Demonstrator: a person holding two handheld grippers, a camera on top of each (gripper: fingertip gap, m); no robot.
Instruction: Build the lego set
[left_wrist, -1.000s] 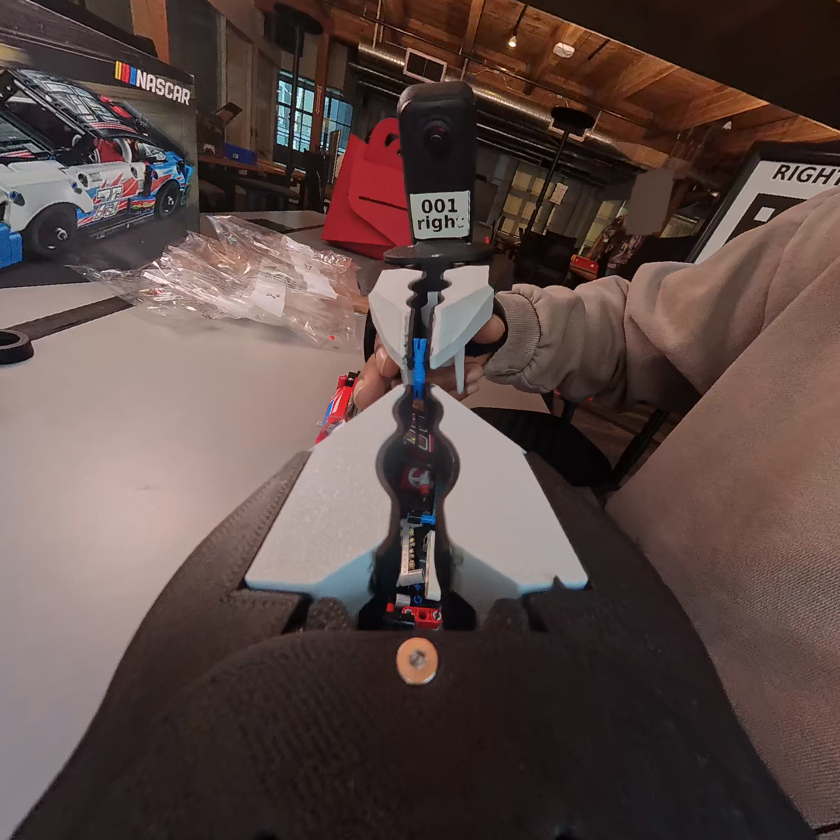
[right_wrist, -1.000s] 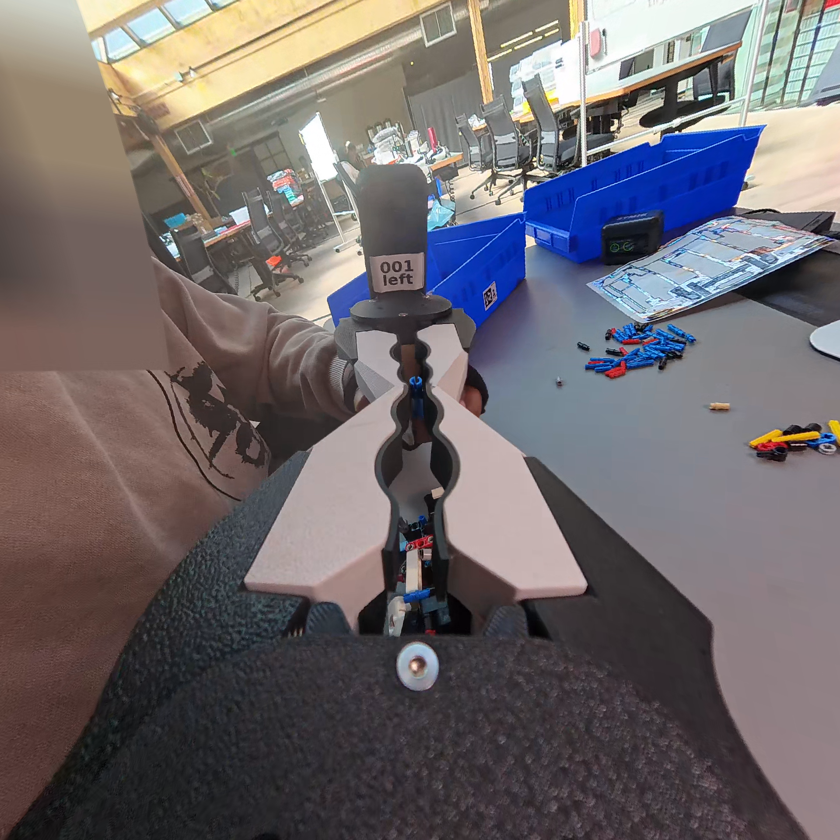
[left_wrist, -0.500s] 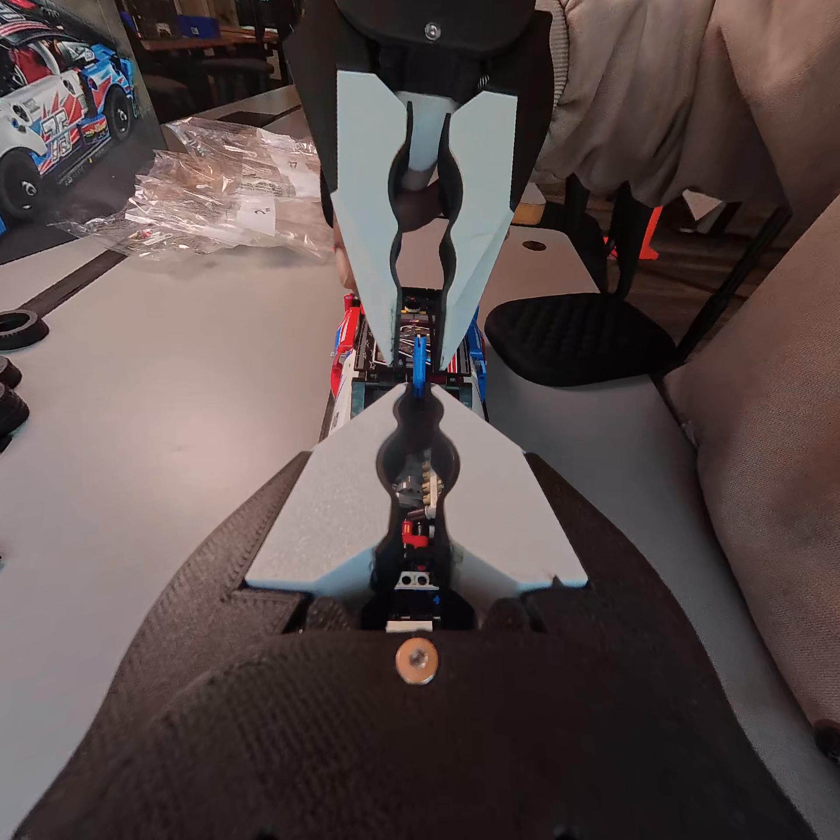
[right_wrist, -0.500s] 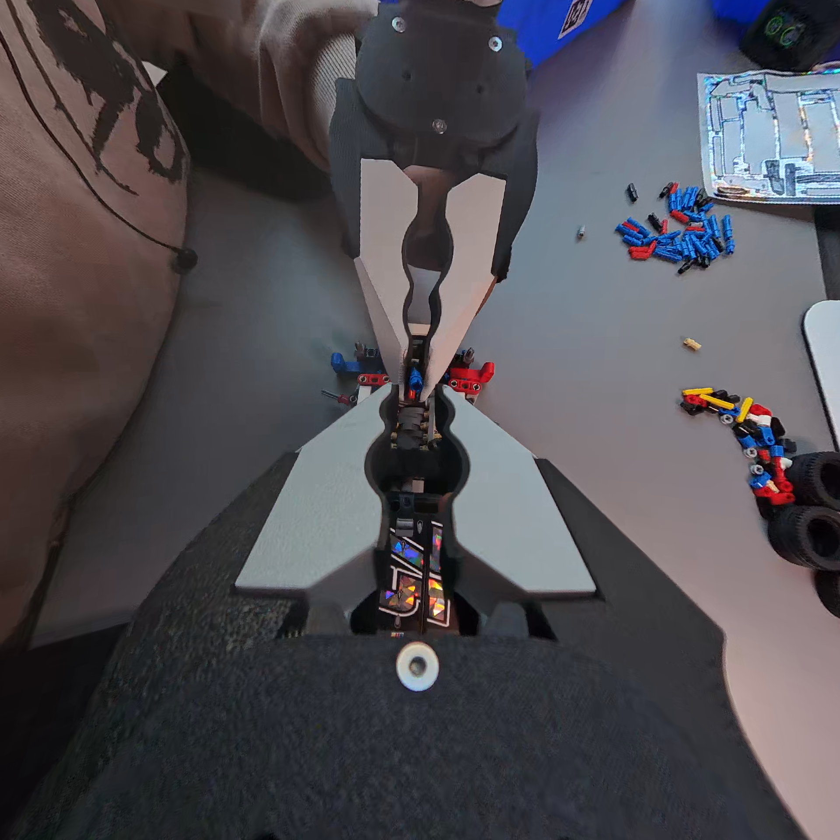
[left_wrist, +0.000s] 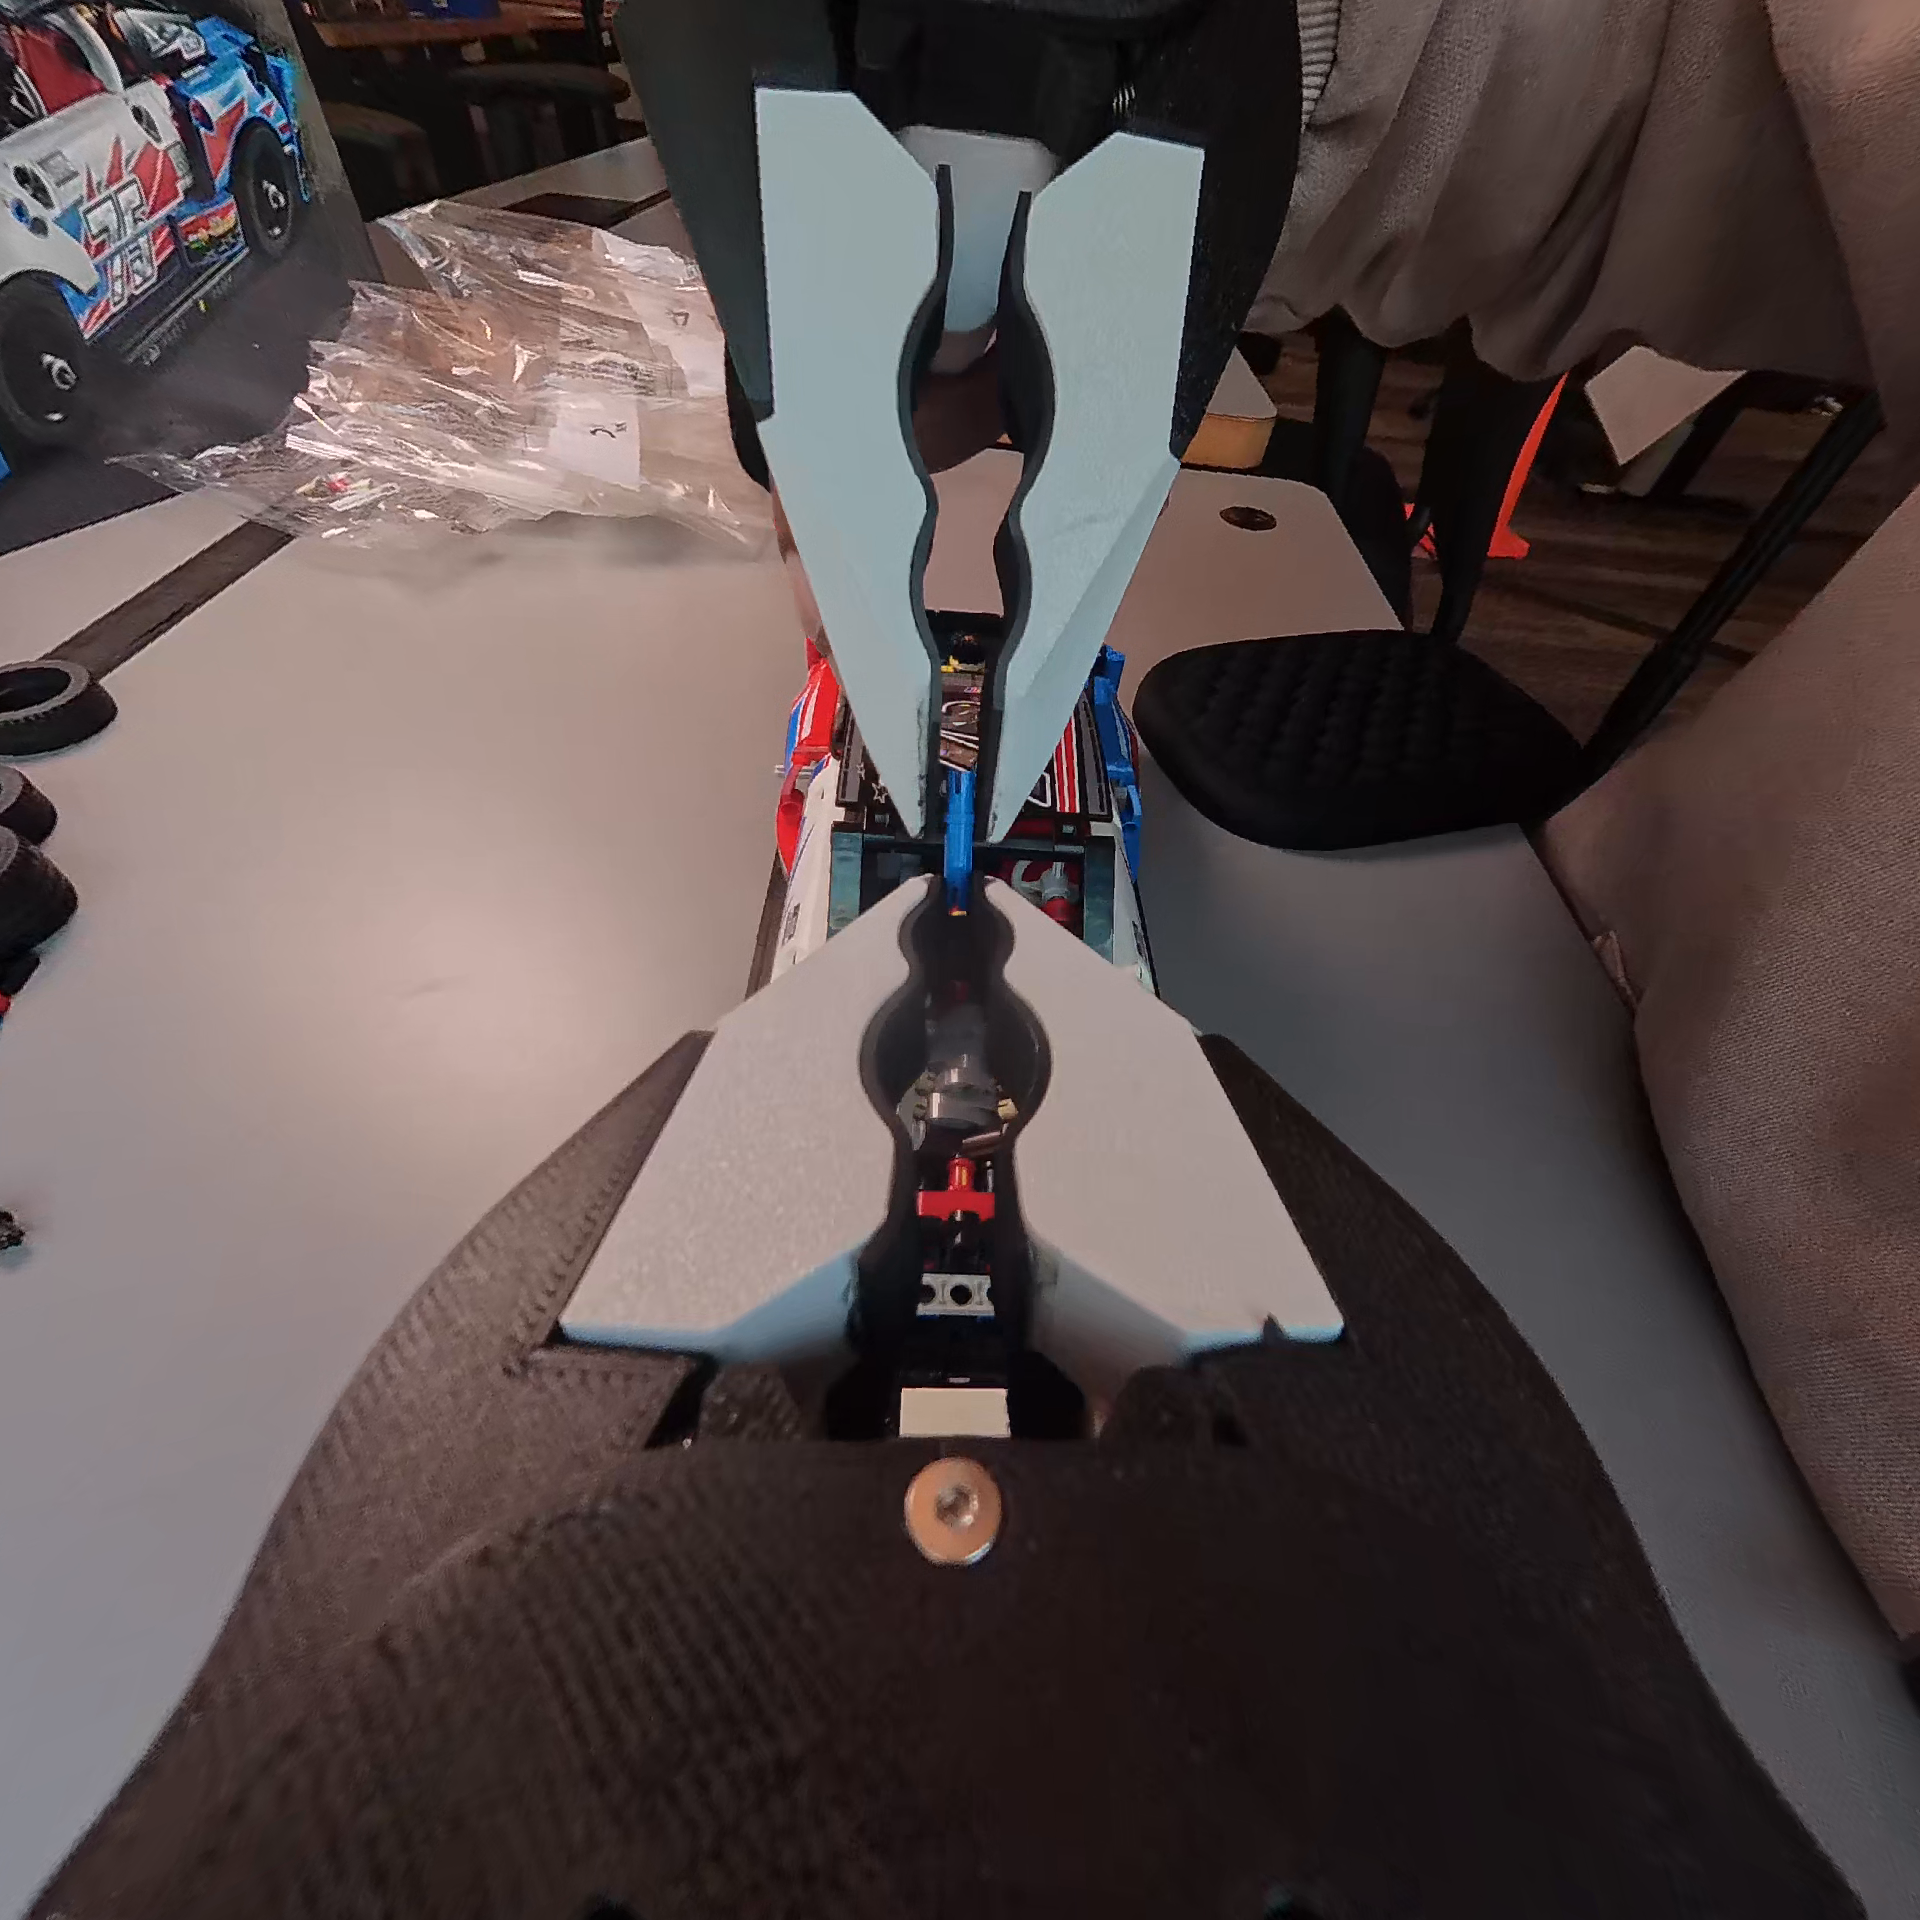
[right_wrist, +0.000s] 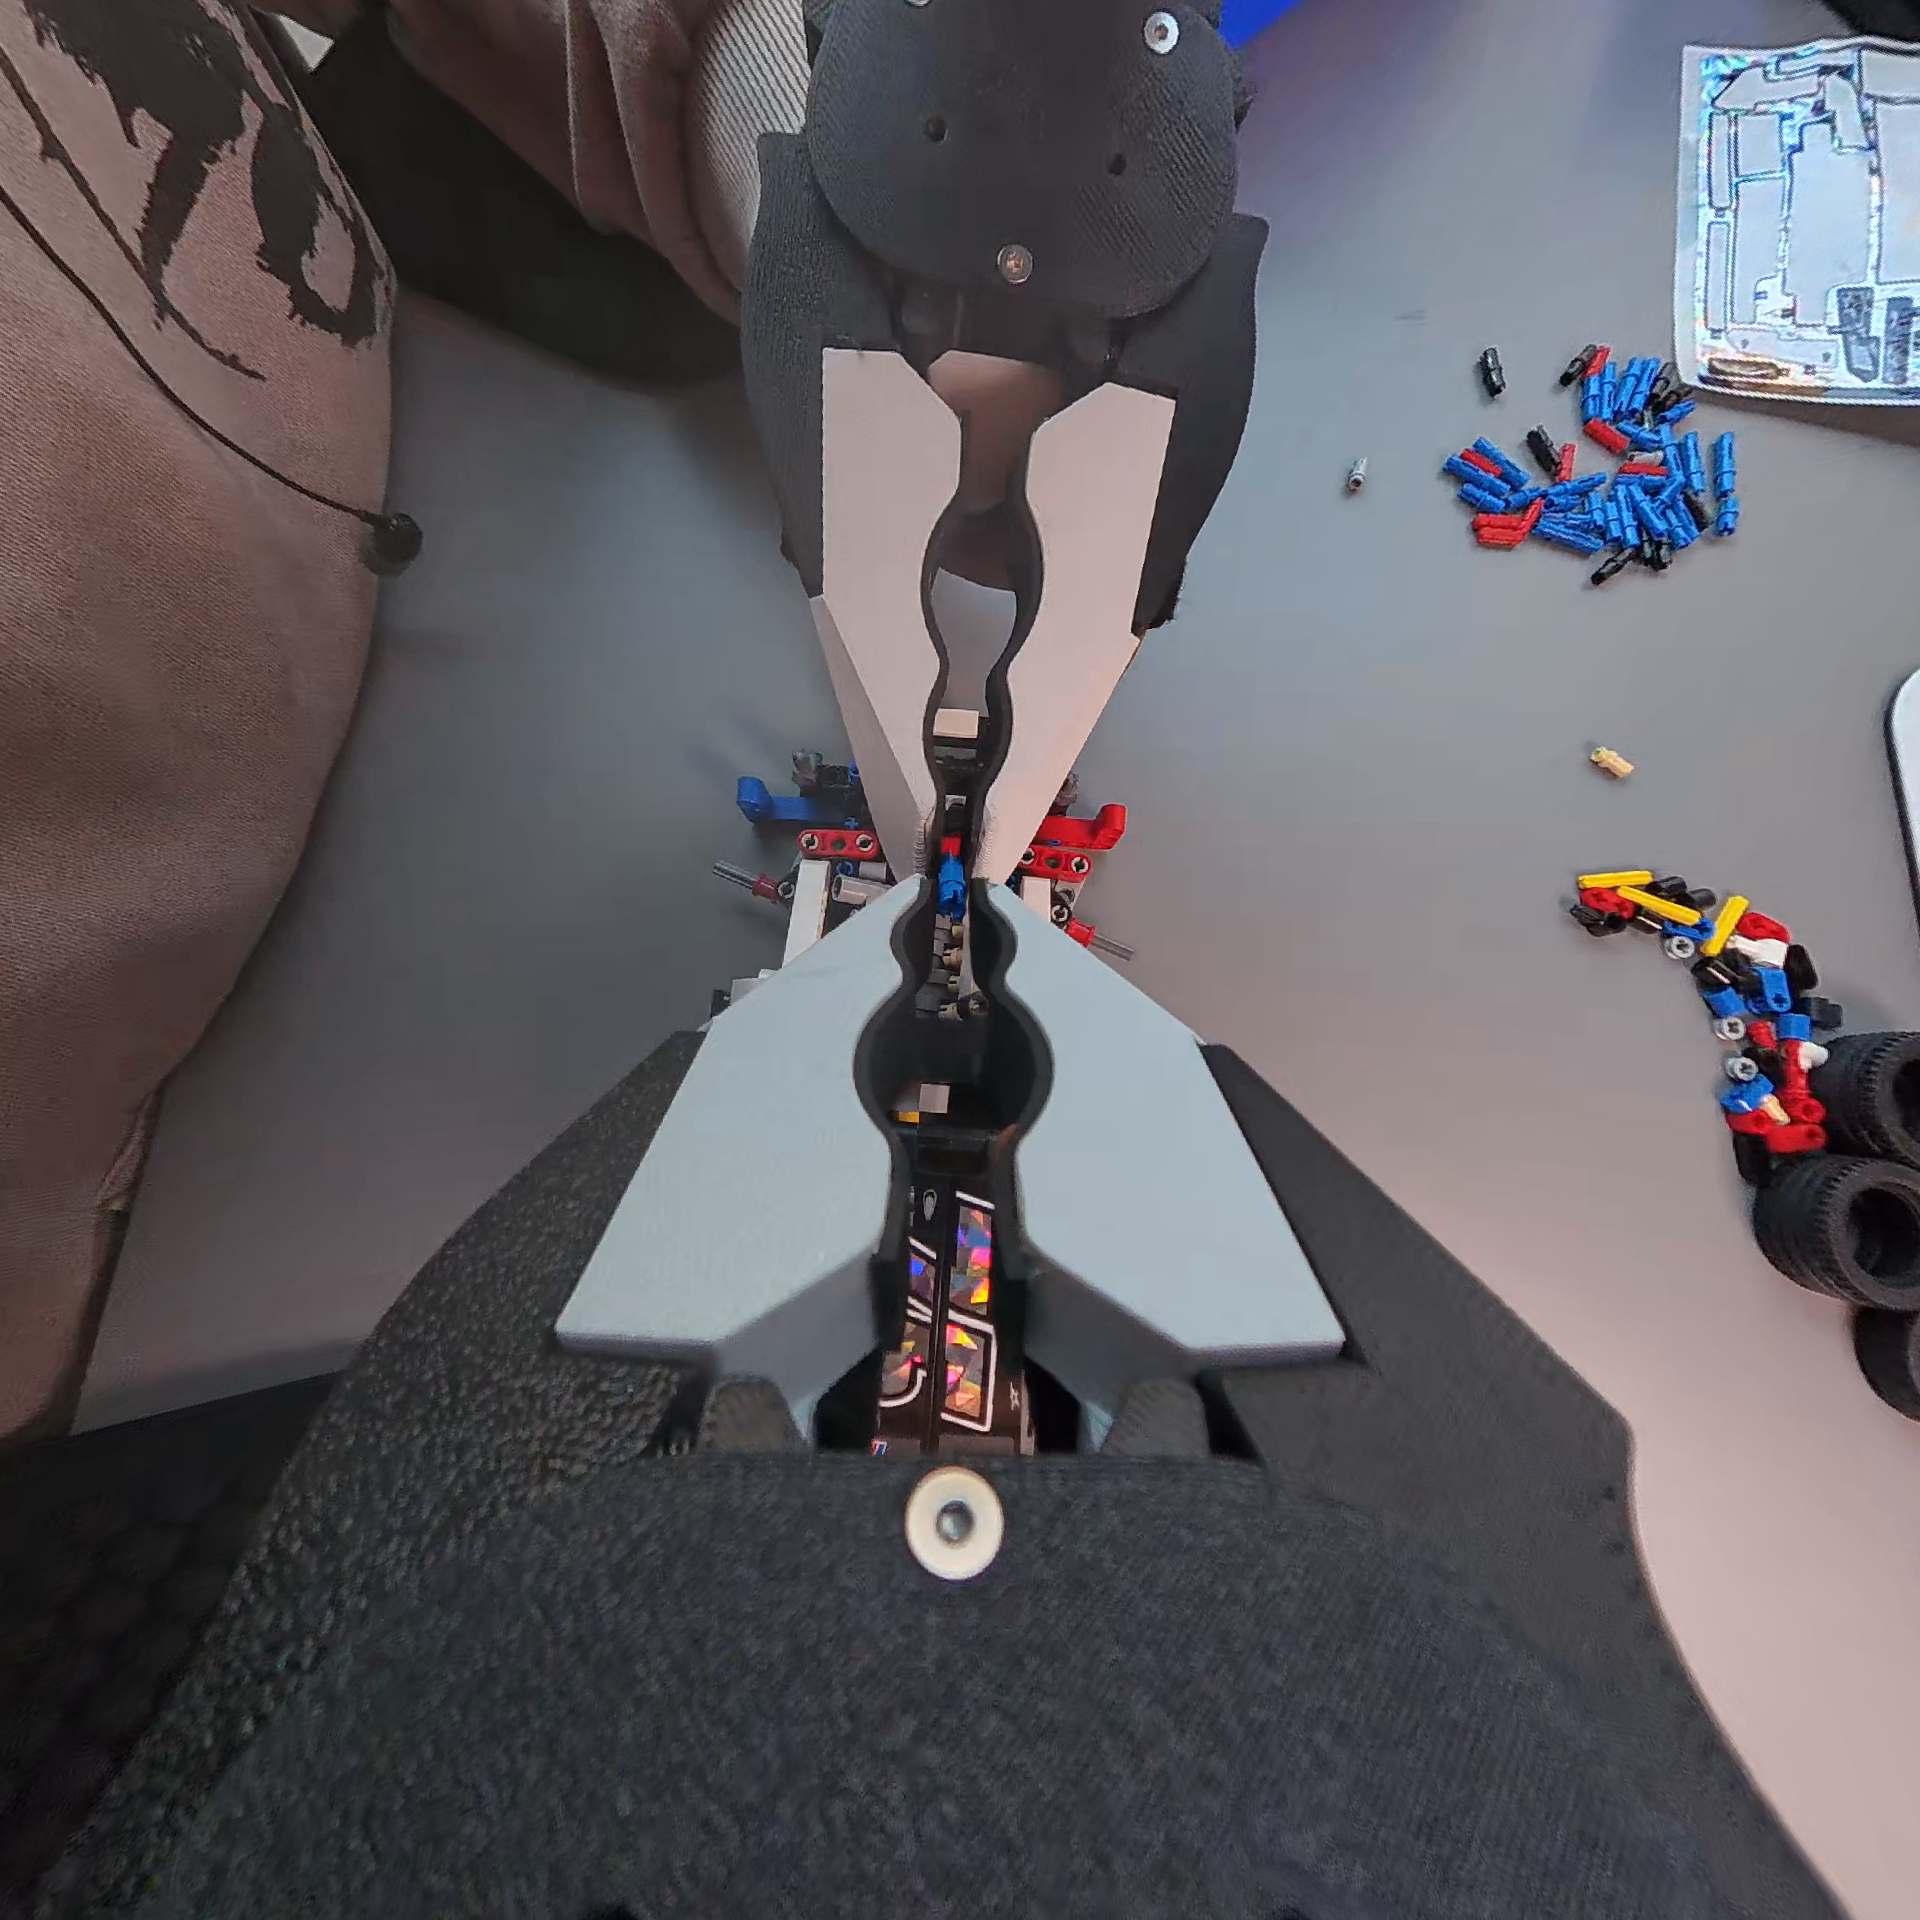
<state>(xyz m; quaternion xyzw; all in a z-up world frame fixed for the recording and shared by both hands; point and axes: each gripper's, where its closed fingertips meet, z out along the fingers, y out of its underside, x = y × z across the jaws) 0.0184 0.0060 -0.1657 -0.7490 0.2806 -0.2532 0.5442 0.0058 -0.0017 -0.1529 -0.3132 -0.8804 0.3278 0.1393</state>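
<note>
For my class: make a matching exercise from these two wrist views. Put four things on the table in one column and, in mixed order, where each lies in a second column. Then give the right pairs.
Things:
1. blue pin
2. clear plastic bags
3. black tyres
4. sticker sheet

Places:
A. far right corner of the right wrist view
B. pinched between the tips of both grippers, above the lego car
C. right edge of the right wrist view, beside a pile of mixed small parts
D. beside the set's box, far left of the left wrist view

Pairs: 1-B, 2-D, 3-C, 4-A
</note>
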